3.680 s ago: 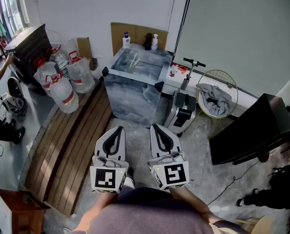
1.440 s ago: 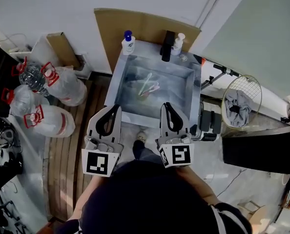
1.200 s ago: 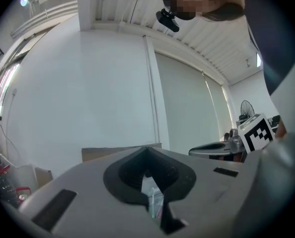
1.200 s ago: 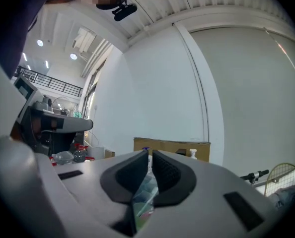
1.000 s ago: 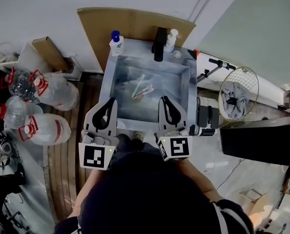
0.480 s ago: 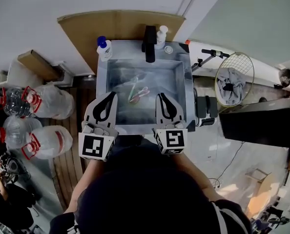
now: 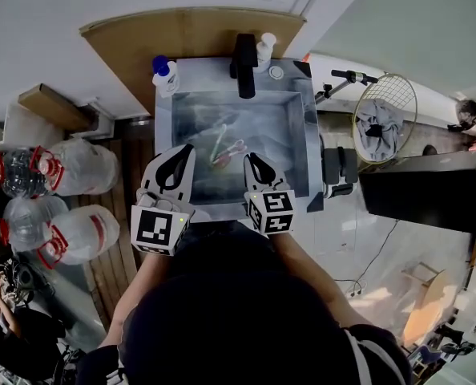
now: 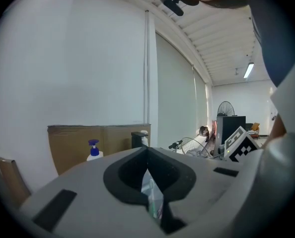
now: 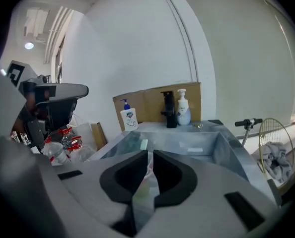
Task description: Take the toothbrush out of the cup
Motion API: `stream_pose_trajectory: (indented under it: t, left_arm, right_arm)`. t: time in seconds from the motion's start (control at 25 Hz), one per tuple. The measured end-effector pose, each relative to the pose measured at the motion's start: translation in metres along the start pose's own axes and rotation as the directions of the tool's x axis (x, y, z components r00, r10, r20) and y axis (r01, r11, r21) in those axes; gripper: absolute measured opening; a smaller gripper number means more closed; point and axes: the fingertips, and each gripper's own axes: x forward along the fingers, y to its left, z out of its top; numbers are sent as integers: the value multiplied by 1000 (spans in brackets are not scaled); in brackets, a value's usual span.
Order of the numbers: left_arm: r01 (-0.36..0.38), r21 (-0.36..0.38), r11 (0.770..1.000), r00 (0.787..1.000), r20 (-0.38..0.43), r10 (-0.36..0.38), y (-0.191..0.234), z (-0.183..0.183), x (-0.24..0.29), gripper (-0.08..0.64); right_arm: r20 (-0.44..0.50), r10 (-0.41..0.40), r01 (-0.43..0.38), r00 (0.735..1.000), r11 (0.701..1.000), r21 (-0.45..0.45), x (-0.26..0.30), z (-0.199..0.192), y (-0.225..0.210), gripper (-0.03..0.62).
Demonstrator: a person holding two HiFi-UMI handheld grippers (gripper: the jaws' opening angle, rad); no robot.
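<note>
- Toothbrushes: one green-white, one pink, tilted, near the middle of the sink basin. The cup around them is too faint to make out.
- Right gripper: above the sink's front edge, just right of the brushes. Its fingers are together, nothing clamped.
- Left gripper: above the basin's front-left part. Its fingers meet at the tips, nothing clamped.
- Sink back edge: black faucet mid-edge, white pump bottle just beside it, blue-capped bottle at the back-left corner.
- Cardboard sheet stands behind the sink.
</note>
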Motion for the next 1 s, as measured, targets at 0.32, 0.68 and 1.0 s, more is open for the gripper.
stream_pose_trajectory:
  t: [0.32, 0.68, 1.0]
  left_arm:
    - [-4, -10, 1000, 999, -36, 4, 8, -11, 1, 23]
    - [-63, -39, 997, 997, -56, 60, 26, -13, -11, 23]
    - [-97, -44, 994, 993, -66, 94, 35, -16, -23, 23]
  right_arm:
    - [-117, 65, -32, 991, 964, 264, 28, -38, -3, 127]
    - [-183, 139, -11, 973, 825, 565, 62, -72, 0, 127]
    - [-225, 105, 59, 969, 781, 622, 77, -84, -3, 96]
